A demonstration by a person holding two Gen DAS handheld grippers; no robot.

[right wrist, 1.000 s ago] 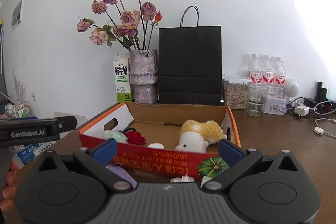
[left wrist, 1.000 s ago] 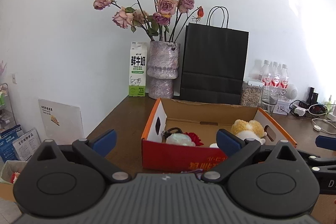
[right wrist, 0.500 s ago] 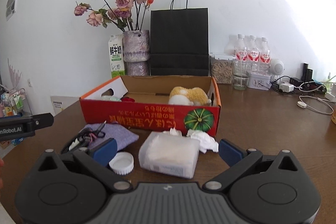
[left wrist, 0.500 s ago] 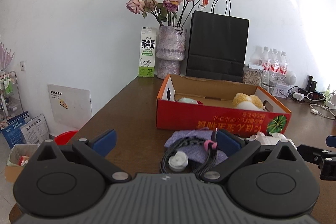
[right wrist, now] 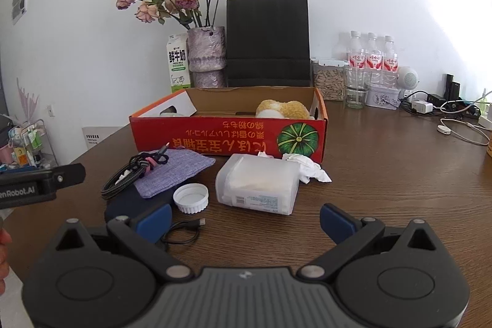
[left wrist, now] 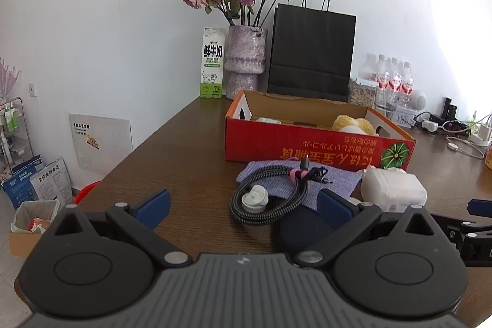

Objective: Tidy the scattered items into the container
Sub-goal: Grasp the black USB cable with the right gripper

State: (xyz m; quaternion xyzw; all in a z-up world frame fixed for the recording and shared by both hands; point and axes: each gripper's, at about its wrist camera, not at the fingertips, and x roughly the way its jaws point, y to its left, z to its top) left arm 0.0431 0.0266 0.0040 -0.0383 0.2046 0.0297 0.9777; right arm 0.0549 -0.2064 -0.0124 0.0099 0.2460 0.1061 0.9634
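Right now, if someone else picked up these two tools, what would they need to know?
Left tool and right tool: both open, empty, hovering over the table.
Done: yellow plush toy lies inside the red box.
Left, all in front of the box: braided cable on the purple cloth, white cap, plastic tissue pack, crumpled tissue, thin black cable.
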